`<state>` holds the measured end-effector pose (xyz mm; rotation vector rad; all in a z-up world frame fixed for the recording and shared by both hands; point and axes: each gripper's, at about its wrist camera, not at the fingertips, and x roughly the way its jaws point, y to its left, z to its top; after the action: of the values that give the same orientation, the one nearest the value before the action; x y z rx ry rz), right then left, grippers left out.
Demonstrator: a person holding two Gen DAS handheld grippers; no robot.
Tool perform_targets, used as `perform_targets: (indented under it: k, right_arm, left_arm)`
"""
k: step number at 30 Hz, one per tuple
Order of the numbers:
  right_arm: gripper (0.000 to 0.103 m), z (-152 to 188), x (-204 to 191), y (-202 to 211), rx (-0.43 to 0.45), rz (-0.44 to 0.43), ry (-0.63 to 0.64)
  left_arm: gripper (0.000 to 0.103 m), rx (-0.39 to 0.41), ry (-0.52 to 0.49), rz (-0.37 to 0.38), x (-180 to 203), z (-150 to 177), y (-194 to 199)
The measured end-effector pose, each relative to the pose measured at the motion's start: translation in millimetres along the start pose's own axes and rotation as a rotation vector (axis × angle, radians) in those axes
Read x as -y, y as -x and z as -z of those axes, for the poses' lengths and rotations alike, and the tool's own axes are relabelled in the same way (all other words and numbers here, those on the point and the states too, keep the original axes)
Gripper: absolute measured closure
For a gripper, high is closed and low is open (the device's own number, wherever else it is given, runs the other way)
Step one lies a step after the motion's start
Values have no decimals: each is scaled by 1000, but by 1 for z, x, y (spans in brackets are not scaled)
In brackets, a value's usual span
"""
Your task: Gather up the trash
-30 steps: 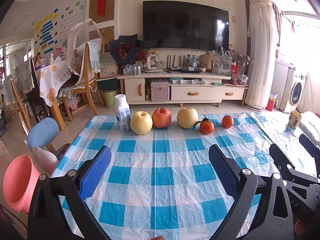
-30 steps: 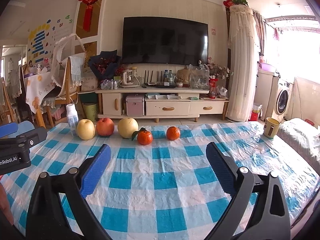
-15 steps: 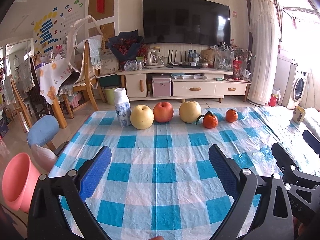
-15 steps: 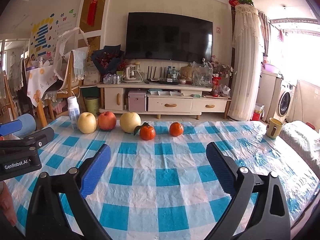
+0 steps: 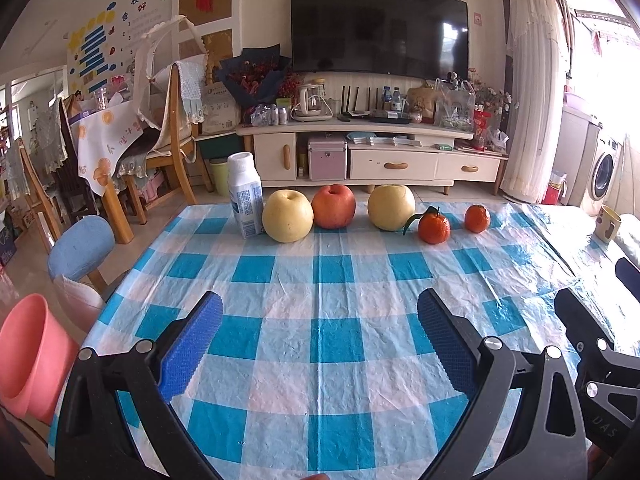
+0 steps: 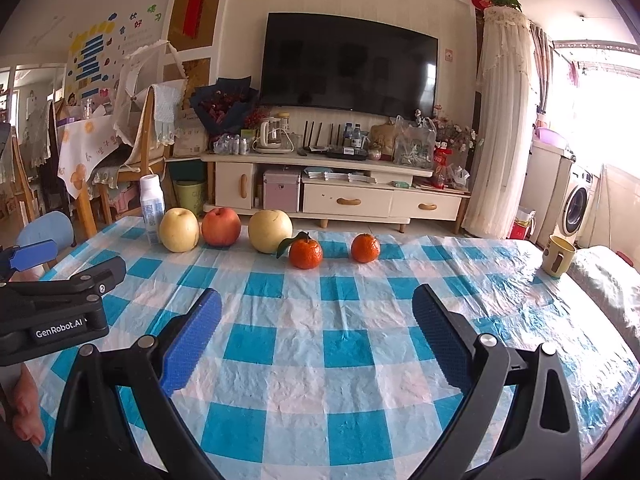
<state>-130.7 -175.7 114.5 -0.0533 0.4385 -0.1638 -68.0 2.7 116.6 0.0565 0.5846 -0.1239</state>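
Fruit and one bottle, all lined up along the far edge of the checked tablecloth [image 5: 320, 320], up at twelve o'clock from both my grippers. My left gripper [image 5: 320, 320] hangs over the near part of the cloth with its blue-padded fingers spread wide and nothing between them. My right gripper [image 6: 316, 316] does the same, jaws wide apart over bare blue and white squares, empty too.

Up at eleven o'clock in the left view stands the white bottle [image 5: 245, 195], upright, cap on, blue print on its label. That one looks like the trash here. It sits at the left end of the row, just beside a yellow pear [image 5: 288, 216], seemingly touching it. Next along, toward twelve, a red apple [image 5: 333, 206], then a second pale pear [image 5: 391, 207], then a tangerine with a leaf [image 5: 434, 227], and a plain tangerine [image 5: 477, 218] at one o'clock.

From the right view the same row runs from ten o'clock to twelve, the bottle farthest left, well apart from my right fingers.

A pink bin [image 5: 24, 356] shows at eight o'clock in the left view, off the table's left edge, mouth tipped toward me. A yellow mug [image 6: 558, 256] stands alone near the right edge of the cloth at two o'clock. At nine o'clock in the right view I see my other gripper's black body, and below it part of my hand [image 6: 26, 412].
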Motion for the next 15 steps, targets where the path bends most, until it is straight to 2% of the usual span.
perform_targets:
  k: [4, 7, 12, 15]
  right_arm:
    - [6, 4, -5, -7, -22, -2, 12]
    - [6, 9, -8, -19, -73, -16, 15]
    - [6, 27, -15, -56, -247, -7, 20]
    - [6, 42, -13, -79, -364, 13, 16]
  left_arm:
    - [6, -7, 1, -8, -1, 6, -11]
    - [6, -36, 6, -14, 1, 14, -24]
    - [6, -207, -5, -48, 8, 36, -70]
    - [6, -278, -1, -64, 9, 48, -93]
